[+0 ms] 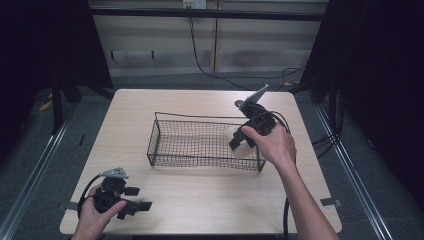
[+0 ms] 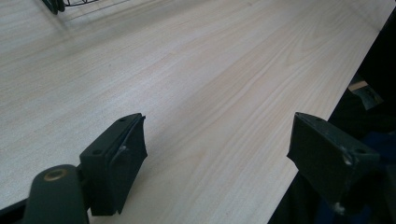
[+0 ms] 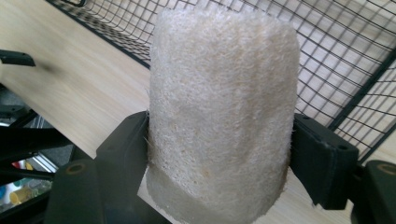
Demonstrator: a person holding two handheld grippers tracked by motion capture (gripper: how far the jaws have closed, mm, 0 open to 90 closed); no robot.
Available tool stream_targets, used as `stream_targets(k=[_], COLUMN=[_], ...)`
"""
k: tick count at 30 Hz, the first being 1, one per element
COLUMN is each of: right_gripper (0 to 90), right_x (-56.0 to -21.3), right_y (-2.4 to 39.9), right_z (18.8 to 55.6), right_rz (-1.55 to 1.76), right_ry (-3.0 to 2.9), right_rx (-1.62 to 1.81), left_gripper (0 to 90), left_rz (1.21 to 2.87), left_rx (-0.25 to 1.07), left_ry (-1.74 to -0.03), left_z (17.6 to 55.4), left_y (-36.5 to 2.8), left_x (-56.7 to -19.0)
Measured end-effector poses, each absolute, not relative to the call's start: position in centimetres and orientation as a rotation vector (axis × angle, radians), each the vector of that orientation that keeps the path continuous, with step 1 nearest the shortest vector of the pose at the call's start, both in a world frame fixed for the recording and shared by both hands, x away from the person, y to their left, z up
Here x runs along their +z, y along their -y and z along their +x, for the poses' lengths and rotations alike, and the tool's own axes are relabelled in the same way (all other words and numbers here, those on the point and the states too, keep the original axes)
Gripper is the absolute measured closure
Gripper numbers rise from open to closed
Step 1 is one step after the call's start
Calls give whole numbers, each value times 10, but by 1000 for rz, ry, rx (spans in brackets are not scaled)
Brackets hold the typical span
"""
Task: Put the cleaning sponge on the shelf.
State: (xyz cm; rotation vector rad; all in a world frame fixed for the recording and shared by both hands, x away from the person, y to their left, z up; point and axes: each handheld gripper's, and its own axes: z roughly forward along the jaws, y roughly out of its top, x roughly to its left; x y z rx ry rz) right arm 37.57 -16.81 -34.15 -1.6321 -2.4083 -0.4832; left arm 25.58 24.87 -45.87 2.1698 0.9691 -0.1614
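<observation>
Over the right end of the wire basket [image 1: 200,142], the right gripper [image 1: 239,145] clenches a pale fibrous loofah sponge [image 3: 222,116] between its jaws, both pads pressed into its sides; the sponge hangs at the basket's right end wall, seemingly just above the mesh floor; whether it touches I cannot tell. Near the table's [image 1: 210,195] front-left corner the left gripper [image 2: 217,154] rests released, jaws wide apart over bare wood. The likely step is setting the sponge into the basket; best to lower it clear of the rim wire, let it settle on the mesh, then ease the jaws apart without dragging the fibres.
</observation>
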Motion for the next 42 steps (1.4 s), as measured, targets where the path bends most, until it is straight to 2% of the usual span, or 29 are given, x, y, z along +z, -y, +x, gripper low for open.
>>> stream_targets(k=[25, 42], right_gripper=[254, 253], right_x=[-359, -382], right_y=[179, 187], right_z=[391, 398], right_rz=[-1868, -1988], right_ry=[2307, 2216], right_rx=[-415, -390], left_gripper=[187, 187], left_rz=[2171, 2169], left_rx=[-160, -158], left_ry=[-971, -970], left_z=[256, 256], left_y=[-248, -249], left_x=[-459, -459])
